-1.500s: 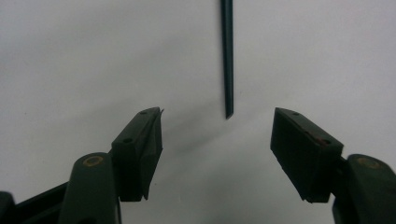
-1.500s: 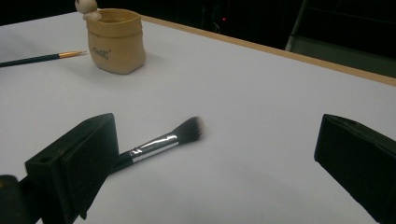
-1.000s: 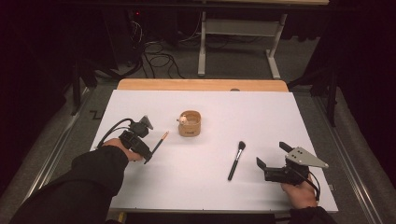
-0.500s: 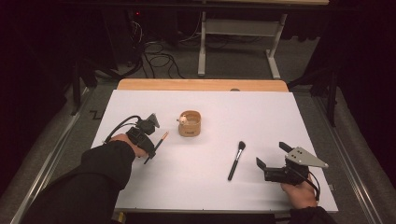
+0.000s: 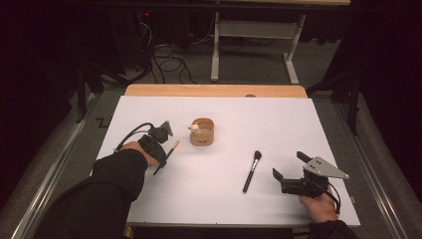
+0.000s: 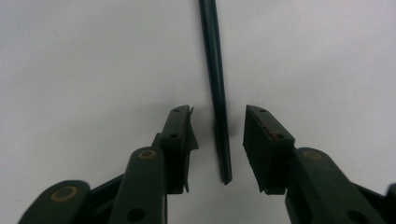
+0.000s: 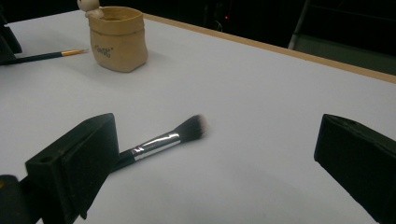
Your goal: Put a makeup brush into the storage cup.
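forearms come in from the bottom of the high view, both in dark sleeves. we have our left hand (image 5: 130,148) stretched forward over the left part of the white worktop (image 5: 278,124), the sleeve running up and to the right from the lower left corner, the wrist lying low so that the left claw (image 5: 164,149) sits down at the sheet. it points at the thin paintbrush (image 5: 167,156), which lies flat on the worktop with its gold ferrule and tip toward the small tan pot (image 5: 202,132). in the left claw's own view the dark handle (image 6: 217,93) of the paintbrush runs straight between the two black pads (image 6: 261,144); the jaws have just been closing in on it, yet a strip of white shows on each side of the handle, so the claw is spread narrowly around it and not pinching.

our right hand (image 5: 318,204) rests near the lower right edge of the worktop, wrist low and level, the right claw (image 5: 288,167) aimed left across the sheet with its jaws spread wide and nothing between them. the makeup brush (image 5: 252,171) lies just ahead of it, bristles toward the far side, well apart from the pot, which has a small pale figure on its rim
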Tool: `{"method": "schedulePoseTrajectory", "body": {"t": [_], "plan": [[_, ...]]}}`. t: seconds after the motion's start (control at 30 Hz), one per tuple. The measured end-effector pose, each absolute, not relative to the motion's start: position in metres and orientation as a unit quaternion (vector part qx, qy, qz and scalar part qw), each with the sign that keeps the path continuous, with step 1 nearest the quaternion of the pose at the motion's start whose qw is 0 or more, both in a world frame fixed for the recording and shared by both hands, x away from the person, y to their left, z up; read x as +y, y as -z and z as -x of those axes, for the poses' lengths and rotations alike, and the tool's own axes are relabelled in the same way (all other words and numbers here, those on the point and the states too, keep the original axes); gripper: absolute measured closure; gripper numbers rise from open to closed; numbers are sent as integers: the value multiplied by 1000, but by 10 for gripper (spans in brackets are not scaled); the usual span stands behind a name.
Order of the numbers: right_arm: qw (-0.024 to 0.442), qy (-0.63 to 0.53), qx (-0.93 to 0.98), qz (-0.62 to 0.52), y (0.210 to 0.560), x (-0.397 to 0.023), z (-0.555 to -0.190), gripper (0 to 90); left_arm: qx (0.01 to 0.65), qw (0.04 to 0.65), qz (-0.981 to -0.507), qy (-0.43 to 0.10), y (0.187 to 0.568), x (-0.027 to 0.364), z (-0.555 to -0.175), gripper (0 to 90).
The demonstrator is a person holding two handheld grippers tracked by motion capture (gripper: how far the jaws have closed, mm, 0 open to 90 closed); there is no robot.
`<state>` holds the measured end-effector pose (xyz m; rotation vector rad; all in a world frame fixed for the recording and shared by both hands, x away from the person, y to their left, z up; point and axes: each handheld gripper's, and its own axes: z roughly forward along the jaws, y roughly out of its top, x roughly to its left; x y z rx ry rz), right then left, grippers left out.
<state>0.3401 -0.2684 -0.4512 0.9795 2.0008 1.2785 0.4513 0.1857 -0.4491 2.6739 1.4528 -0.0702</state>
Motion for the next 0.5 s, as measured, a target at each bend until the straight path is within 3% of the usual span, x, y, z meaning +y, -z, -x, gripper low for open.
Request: {"method": "schedulePoseTrajectory", "body": {"t": [0.5], "plan": [[282, -475, 750, -364, 452, -268, -340, 8, 470, 28, -882, 24, 456, 175, -458, 698]]}}
